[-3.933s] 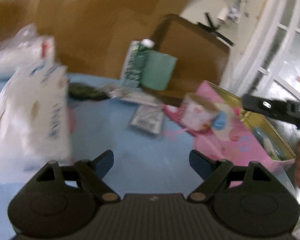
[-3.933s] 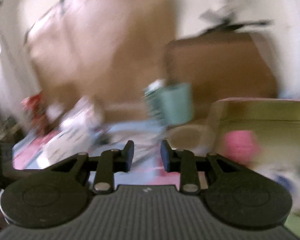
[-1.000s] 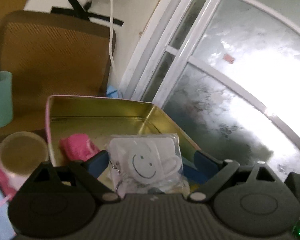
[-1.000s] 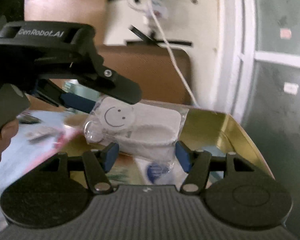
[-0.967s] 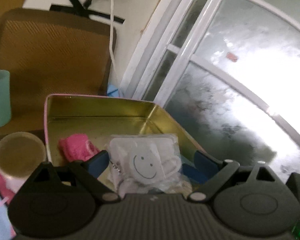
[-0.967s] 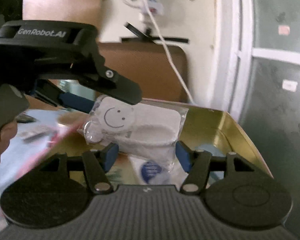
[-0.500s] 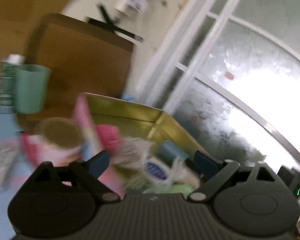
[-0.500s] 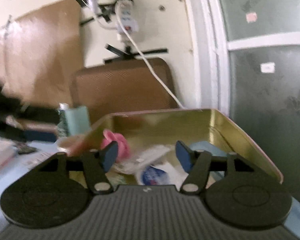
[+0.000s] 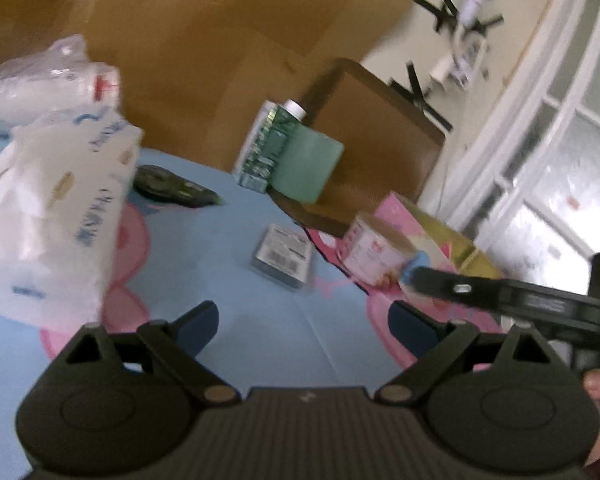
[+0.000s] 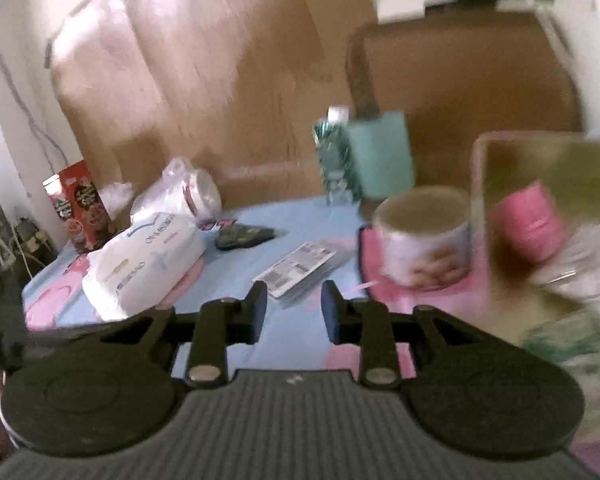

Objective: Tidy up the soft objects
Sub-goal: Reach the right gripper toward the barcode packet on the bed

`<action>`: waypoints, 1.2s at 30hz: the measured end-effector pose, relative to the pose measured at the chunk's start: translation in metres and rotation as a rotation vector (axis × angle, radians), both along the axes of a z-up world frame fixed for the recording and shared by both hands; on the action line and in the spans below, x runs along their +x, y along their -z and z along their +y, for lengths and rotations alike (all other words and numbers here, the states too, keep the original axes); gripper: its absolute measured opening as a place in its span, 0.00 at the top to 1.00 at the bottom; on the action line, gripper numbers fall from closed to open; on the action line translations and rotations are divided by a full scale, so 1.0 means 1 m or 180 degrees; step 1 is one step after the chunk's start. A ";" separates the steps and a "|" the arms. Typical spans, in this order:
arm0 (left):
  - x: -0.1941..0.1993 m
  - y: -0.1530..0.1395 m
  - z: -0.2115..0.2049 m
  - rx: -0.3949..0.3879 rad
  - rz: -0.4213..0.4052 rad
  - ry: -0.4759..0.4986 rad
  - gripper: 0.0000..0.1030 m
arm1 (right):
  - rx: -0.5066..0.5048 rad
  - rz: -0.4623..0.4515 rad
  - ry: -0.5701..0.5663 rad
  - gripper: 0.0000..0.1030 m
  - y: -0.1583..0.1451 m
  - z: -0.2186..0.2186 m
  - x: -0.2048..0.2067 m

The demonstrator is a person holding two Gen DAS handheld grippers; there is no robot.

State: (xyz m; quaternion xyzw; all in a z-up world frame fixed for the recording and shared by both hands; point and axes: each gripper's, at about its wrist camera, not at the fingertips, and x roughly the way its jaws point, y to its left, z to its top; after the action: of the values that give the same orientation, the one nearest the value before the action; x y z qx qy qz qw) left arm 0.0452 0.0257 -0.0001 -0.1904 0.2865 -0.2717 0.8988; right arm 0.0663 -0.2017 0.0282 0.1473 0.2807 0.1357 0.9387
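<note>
My left gripper (image 9: 302, 326) is open and empty above the blue tablecloth (image 9: 260, 320). My right gripper (image 10: 293, 314) is open with a narrow gap and empty; it also shows in the left wrist view (image 9: 500, 292) at the right. A white tissue pack (image 9: 48, 216) lies at the left, also in the right wrist view (image 10: 144, 264). A small flat packet (image 9: 282, 256) lies mid-table, also in the right wrist view (image 10: 300, 268). The gold tin (image 10: 500, 148) at the right holds a pink soft item (image 10: 528, 220) and other blurred items.
A round pink-printed tub (image 10: 424, 236) stands beside the tin. A green cup (image 9: 308, 168) and a patterned bottle (image 9: 268, 148) stand at the back. A dark pouch (image 9: 168, 188), a plastic bag (image 9: 48, 80) and a red box (image 10: 80, 204) lie left. A brown chair (image 9: 376, 120) stands behind.
The smiley-face packet I held over the tin has left my left gripper and lies in the tin. Both grippers have swung left from the tin toward the table. The right jaws have narrowed.
</note>
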 end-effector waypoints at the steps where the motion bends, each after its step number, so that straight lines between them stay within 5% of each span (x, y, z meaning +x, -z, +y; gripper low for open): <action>1: 0.001 0.001 0.005 -0.0086 0.0009 -0.0026 0.08 | 0.0000 0.0063 0.0014 0.66 0.002 0.006 0.011; 8: 0.000 -0.002 0.031 -0.0450 -0.0077 -0.0279 0.08 | -0.0264 0.0383 0.0096 0.44 0.023 0.050 0.066; 12: 0.003 -0.002 0.040 -0.0634 -0.0051 -0.0291 0.07 | -0.0653 0.0484 0.0109 0.19 0.036 0.077 0.088; 15: 0.006 0.001 0.045 -0.0745 0.0023 -0.0271 0.07 | -0.0964 0.0363 0.0074 0.26 0.042 0.091 0.088; 24: 0.007 0.004 0.034 -0.0655 0.0115 -0.0023 0.05 | -0.0956 0.0254 -0.0489 0.34 0.036 0.080 0.017; 30: 0.009 0.017 -0.007 -0.0616 0.0543 0.0909 0.05 | -0.0418 0.0293 -0.0461 0.35 0.033 0.044 -0.053; 36: -0.011 0.014 -0.034 -0.0685 0.0743 0.1088 0.17 | -0.0178 0.0056 -0.0340 0.36 0.034 0.034 -0.095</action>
State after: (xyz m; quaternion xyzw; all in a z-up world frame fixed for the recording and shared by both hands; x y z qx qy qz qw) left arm 0.0339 -0.0081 -0.0146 -0.2640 0.3860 -0.4251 0.7750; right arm -0.0284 -0.1672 -0.0060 0.1070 0.3001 0.1764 0.9313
